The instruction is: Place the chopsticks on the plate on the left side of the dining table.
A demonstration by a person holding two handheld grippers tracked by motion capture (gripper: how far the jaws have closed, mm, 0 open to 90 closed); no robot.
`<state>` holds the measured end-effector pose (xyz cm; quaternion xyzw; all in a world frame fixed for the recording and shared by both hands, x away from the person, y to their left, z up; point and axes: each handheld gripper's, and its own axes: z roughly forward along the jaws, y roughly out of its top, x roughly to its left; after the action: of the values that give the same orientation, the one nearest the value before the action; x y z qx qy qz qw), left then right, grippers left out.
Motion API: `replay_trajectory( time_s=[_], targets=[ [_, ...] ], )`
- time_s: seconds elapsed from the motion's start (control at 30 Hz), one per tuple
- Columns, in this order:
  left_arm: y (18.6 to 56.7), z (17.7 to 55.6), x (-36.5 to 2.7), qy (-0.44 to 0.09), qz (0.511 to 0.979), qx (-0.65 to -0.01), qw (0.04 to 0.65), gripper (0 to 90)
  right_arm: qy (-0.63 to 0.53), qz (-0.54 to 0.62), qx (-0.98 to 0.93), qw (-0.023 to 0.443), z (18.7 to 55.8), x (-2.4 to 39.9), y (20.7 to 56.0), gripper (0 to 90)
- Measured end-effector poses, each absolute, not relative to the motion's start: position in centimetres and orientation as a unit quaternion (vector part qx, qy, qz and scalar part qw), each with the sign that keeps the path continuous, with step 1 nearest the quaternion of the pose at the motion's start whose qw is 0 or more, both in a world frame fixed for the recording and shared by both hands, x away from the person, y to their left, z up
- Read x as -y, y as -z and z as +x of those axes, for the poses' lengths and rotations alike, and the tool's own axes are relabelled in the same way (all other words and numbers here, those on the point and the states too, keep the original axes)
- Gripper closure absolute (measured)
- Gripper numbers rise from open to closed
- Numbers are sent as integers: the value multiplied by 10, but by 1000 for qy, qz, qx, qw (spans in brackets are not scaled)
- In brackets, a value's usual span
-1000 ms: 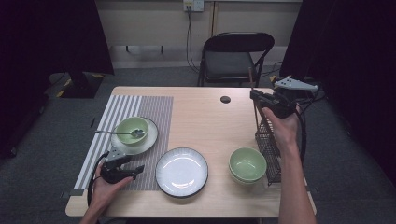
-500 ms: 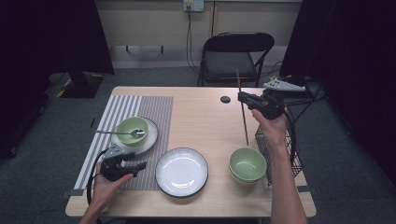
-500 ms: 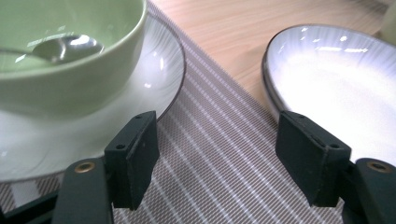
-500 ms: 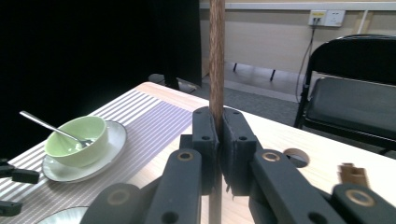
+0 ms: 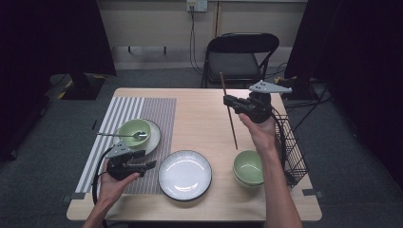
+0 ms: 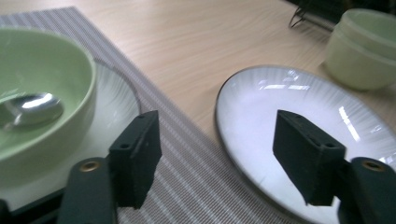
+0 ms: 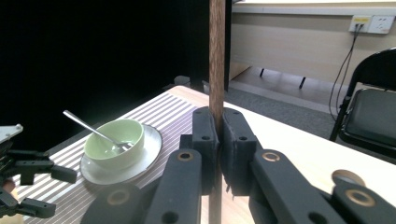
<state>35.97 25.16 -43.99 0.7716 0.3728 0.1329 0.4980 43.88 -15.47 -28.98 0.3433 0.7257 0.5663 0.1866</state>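
Note:
My right gripper [image 5: 228,101] is shut on a brown wooden chopstick [image 5: 233,130], held nearly upright over the far right of the table. In the right gripper view the chopstick [image 7: 216,56] rises straight up from between the closed jaws [image 7: 219,140]. My left gripper [image 5: 148,165] hovers open and empty over the striped placemat [image 5: 159,111], between a green bowl [image 5: 133,130] with a spoon [image 5: 116,135] and a white plate [image 5: 185,175]. The left gripper view shows its jaws [image 6: 217,154] wide apart, with the bowl [image 6: 46,74] at left and the plate [image 6: 303,102] at right.
Stacked pale green bowls [image 5: 248,167] sit at the front right, beside a black wire rack [image 5: 291,147] on the table's right edge. A folding chair [image 5: 242,57] stands behind the table. The bowl with the spoon rests on a saucer [image 5: 153,137].
My right gripper has carried the chopstick leftward, from above the wire rack to over the table. My left gripper has risen slightly over the placemat.

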Motion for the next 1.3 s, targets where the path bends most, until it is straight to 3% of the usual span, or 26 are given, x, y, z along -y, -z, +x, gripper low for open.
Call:
replay_trajectory(
  time_s=[0.37, 1.3],
  targets=[
    [421, 369, -221, -131, 787, -328, 506, 329, -583, 318, -730, 164, 433, 124, 292, 847],
    [386, 390, -158, -96, 751, -286, 587, 309, -604, 273, -737, 133, 424, 70, 290, 847]
  ],
)
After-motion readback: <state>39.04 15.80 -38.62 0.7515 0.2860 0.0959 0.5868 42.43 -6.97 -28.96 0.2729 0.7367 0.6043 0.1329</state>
